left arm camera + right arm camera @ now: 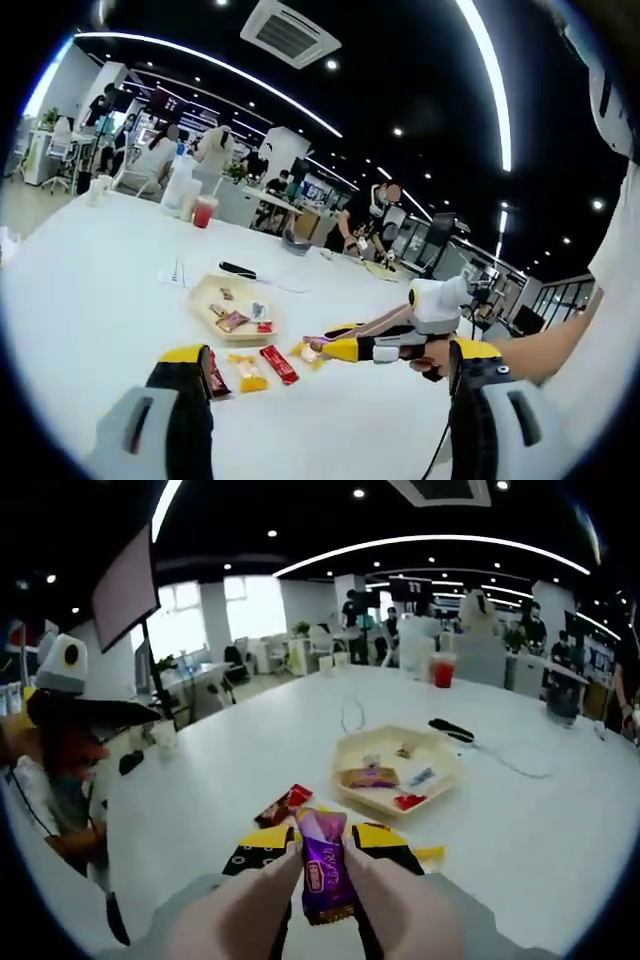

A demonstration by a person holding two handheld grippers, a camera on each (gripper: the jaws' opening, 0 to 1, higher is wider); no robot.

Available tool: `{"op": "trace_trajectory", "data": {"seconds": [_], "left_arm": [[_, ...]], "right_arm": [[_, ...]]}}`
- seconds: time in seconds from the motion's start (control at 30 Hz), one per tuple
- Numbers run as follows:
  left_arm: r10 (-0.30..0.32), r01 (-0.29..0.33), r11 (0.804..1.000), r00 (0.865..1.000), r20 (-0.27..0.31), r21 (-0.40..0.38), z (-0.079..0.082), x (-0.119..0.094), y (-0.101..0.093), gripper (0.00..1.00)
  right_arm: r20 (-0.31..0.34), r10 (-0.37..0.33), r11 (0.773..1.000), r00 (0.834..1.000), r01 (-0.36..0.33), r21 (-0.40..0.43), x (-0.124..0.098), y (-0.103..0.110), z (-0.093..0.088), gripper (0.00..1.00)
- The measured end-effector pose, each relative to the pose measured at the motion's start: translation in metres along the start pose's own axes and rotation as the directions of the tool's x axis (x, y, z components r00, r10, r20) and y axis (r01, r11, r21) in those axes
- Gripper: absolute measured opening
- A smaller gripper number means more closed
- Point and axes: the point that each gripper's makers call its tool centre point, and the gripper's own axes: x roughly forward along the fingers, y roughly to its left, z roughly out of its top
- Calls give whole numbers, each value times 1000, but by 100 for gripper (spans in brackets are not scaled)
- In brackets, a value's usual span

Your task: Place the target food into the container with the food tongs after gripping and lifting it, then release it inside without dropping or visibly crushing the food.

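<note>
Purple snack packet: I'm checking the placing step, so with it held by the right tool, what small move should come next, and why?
Probably carry it forward over the tray. The right tool is shut on the purple snack packet, lifted off the white table, short of the tray, which already holds several wrapped snacks. Keep the grip until it is above the tray.

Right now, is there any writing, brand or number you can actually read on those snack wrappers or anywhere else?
None can be read.
Purple snack packet held in the right hand-held gripper: pale lettering on it, too blurred to read.
Red snack packet on the table: print too small to read.
Packets in the tray: too small to read.
</note>
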Motion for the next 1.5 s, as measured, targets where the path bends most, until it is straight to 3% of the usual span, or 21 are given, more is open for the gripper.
{"op": "trace_trajectory", "data": {"seconds": [0.17,0.33,0.5,0.73,0.83,1.03,1.17,1.3,1.5], "left_arm": [[9,-9,1000,999,-34,-5,-7,-2,2,99],[15,-15,1000,1000,-19,4,-5,-8,0,99],[12,-13,1000,1000,-26,-21,-15,-4,1,99],[9,-9,999,1000,-16,-36,-21,-5,-2,99],[7,-8,999,999,-38,-50,-25,-1,-1,99],[22,-22,1000,999,-26,-16,-15,-6,-1,99],[31,-31,999,1000,-2,-34,-12,-7,0,99],[38,-39,999,999,-25,-37,-15,-5,3,99],[69,-68,997,997,18,-38,-5,-12,8,99]], "right_arm": [[13,-14,1000,1000,13,19,-3,-7,2,22],[-10,-5,1000,1000,5,-16,-5,-6,-4,22],[7,-34,999,999,34,7,-14,-16,4,22],[-4,-33,999,999,32,-24,-12,-22,10,22],[4,-45,999,999,45,-12,-13,-27,14,22],[5,-32,999,999,32,-21,-7,-31,20,22],[24,-30,999,999,31,-37,-6,-33,29,22],[18,-36,999,999,36,-32,-4,-41,28,22],[17,-28,998,999,29,-60,0,-49,31,22]]}}
